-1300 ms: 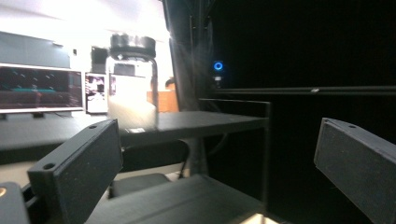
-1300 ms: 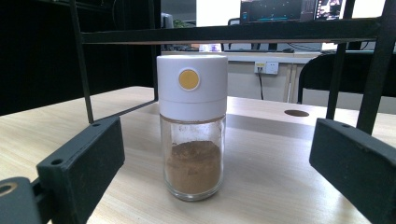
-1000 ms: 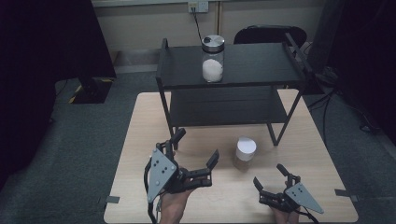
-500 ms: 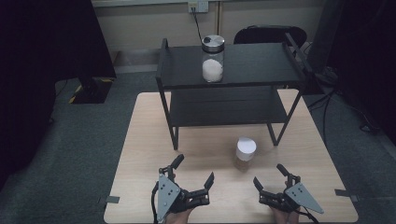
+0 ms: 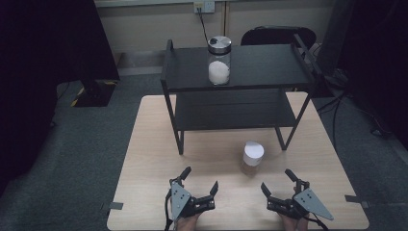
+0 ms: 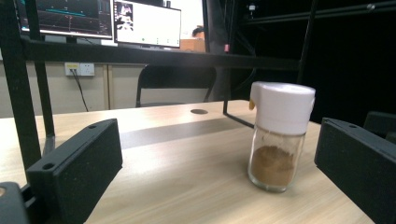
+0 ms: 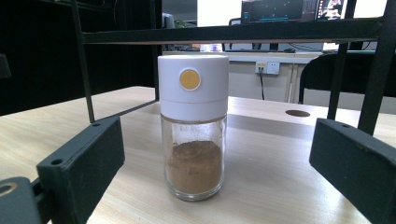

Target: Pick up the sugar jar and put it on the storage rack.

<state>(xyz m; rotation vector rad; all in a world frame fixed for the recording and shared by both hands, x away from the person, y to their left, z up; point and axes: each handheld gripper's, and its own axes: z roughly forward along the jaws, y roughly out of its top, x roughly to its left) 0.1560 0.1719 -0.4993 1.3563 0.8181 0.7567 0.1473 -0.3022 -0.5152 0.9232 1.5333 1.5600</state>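
Observation:
A small glass spice jar [image 5: 252, 154] with a white cap and brown powder stands upright on the wooden table [image 5: 149, 144], in front of the black shelf. In the right gripper view the spice jar [image 7: 193, 130] shows a yellow button on its cap and stands ahead between the wide jaws. In the left gripper view the spice jar [image 6: 279, 135] stands toward the right jaw. My left gripper [image 5: 201, 182] rests open near the table's front edge. My right gripper [image 5: 277, 180] sits open to its right. Neither touches the jar.
A black two-level shelf [image 5: 192, 82] stands on the far half of the table. On its top level is a taller glass jar [image 5: 219, 60] with a silver lid and white contents. A black chair [image 5: 276, 36] sits behind the table.
My left gripper has drawn back toward the table's front edge and come level with the right one. The right gripper and the spice jar have stayed put.

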